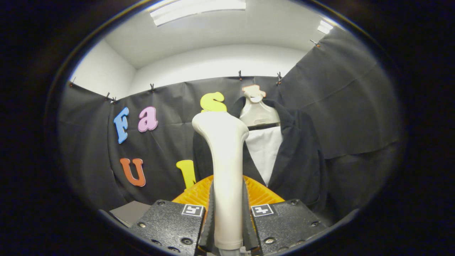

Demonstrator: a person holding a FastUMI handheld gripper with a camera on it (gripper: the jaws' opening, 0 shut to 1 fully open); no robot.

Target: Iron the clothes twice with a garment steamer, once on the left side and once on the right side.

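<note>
While gripper (228,213) clamped both fingers on white steamer handle (223,170), steamer head stood short of dark jacket (298,156), hung at 1 o'clock beyond fingers. Judged: steamer in hand; neither left nor right pass evidently begun.

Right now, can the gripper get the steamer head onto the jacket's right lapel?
Probably yes. The gripper is shut on the steamer, held upright, and the jacket hangs on its hanger just beyond it. Nothing stands between the steamer and the lapel.
</note>
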